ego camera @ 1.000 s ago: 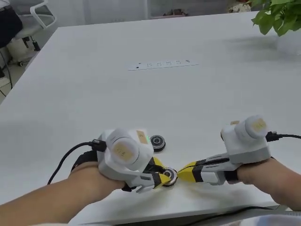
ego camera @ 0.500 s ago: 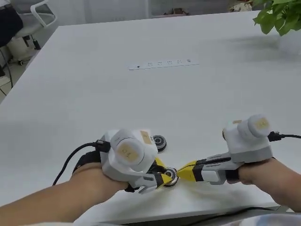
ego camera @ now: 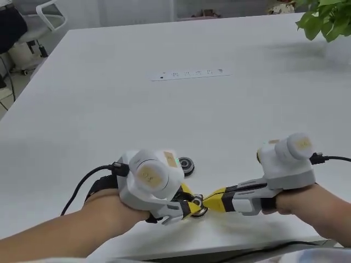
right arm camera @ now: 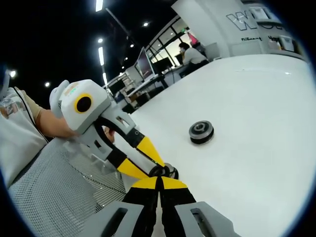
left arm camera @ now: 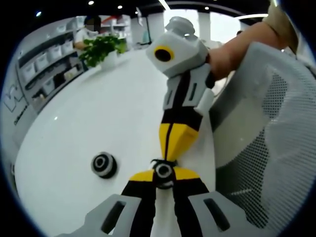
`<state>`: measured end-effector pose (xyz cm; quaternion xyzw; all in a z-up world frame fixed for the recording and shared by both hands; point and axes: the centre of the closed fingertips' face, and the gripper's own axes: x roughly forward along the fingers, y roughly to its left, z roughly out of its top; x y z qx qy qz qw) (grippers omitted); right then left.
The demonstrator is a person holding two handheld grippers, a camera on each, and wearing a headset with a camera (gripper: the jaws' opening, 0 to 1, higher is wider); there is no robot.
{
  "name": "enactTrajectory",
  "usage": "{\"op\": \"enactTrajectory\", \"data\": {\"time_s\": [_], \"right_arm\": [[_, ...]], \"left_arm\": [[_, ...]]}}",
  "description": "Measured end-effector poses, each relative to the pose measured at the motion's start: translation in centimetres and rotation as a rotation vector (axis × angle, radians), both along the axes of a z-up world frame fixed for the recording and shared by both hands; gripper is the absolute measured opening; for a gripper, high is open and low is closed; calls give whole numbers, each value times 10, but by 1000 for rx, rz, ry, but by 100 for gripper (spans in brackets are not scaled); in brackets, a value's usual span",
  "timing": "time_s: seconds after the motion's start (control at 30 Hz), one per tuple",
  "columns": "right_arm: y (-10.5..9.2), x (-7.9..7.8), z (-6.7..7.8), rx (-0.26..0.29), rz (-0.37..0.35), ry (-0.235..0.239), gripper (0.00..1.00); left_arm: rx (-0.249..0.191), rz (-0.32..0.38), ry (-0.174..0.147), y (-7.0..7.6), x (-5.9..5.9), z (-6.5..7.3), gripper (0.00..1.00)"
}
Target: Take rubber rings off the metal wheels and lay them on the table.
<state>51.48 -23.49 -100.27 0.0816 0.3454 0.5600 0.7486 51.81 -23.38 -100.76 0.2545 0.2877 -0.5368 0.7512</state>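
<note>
My left gripper (ego camera: 193, 207) is shut on a small metal wheel (ego camera: 197, 205) just above the table's front edge. The same wheel (left arm camera: 163, 171) sits between that gripper's yellow tips (left arm camera: 163, 174). My right gripper (ego camera: 207, 201) comes in from the right. Its jaws are pressed together, and their point meets the wheel's black rubber ring (left arm camera: 158, 162). In the right gripper view the shut tips (right arm camera: 159, 181) touch the wheel (right arm camera: 169, 171) held by the left gripper. A second wheel (ego camera: 185, 165) with its black ring lies flat on the table behind the left gripper, and it is also visible in both gripper views (left arm camera: 103, 165) (right arm camera: 201, 132).
The white table (ego camera: 164, 115) stretches far ahead, with a flush socket strip (ego camera: 191, 73) at its middle. A green plant (ego camera: 323, 19) stands at the far right corner. An office chair (ego camera: 38, 22) is off the far left corner. The front edge (ego camera: 219, 241) runs right below both grippers.
The right gripper's tips have slid a little left, closer onto the wheel held by the left gripper. The left gripper and the loose wheel have stayed in place.
</note>
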Motion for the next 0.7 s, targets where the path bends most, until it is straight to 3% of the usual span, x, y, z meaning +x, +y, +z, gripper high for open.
{"op": "enactTrajectory", "data": {"time_s": [0.43,0.5,0.6,0.63,0.7], "right_arm": [[4,-2,4,29,13,6,0],[8,-2,12,74,10,20,0],[8,-4,10,59,26,8,0],[11,-8,13,82,37,23,0],[11,-9,14,78,45,13,0]], "left_arm": [[-3,2,3,0,0,0,12],[-3,2,3,0,0,0,12],[-3,3,3,0,0,0,12],[-4,3,4,0,0,0,12],[-4,2,3,0,0,0,12]]}}
